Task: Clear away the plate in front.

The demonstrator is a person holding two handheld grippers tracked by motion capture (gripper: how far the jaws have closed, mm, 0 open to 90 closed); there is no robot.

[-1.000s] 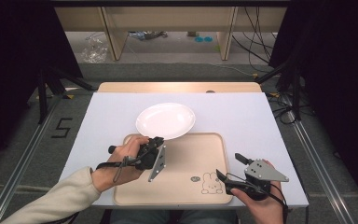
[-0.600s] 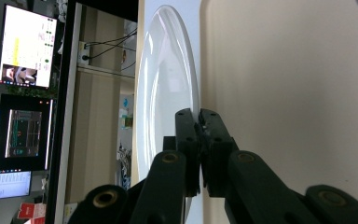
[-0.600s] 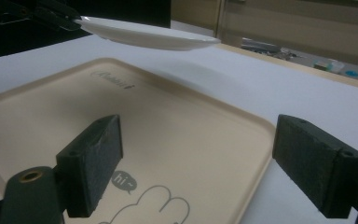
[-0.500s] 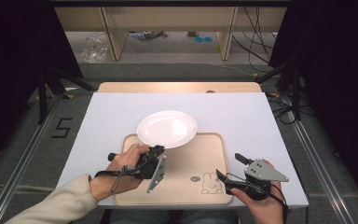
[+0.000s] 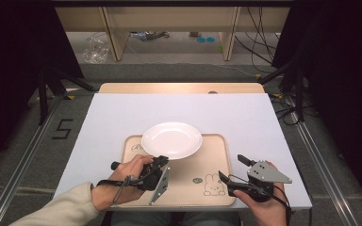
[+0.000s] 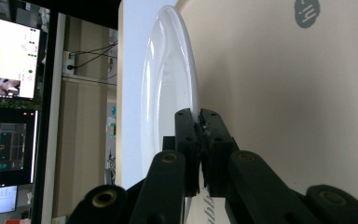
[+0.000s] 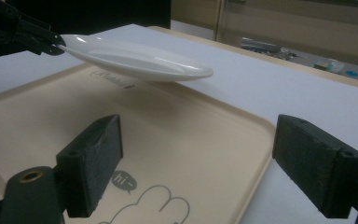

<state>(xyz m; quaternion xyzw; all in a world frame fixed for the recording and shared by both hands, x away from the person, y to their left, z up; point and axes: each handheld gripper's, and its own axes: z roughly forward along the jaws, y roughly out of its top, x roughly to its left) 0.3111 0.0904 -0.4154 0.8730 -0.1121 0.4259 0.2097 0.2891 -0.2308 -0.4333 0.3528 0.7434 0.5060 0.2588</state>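
A white plate [image 5: 171, 140] hangs over the far left part of the beige tray [image 5: 207, 162]. My left gripper [image 5: 162, 160] is shut on its near rim. In the left gripper view the two jaws [image 6: 198, 116] pinch the edge of the plate [image 6: 168, 88], with the tray [image 6: 284, 93] behind it. In the right gripper view the plate [image 7: 135, 58] floats clear of the tray [image 7: 191, 135], and the left gripper [image 7: 51, 44] holds it from the left. My right gripper [image 5: 232, 167] stands open over the tray's near right corner, with nothing between its jaws [image 7: 205, 158].
The tray lies on a white tabletop [image 5: 122, 113], near its front edge. A rabbit drawing [image 5: 213, 183] is printed on the tray by the right gripper. A wooden strip [image 5: 179, 88] borders the table's far side. Monitors [image 6: 9, 93] stand off the table.
The left gripper has carried the plate toward the person and a little rightward, from the white tabletop to above the tray. The right gripper has stayed where it was.
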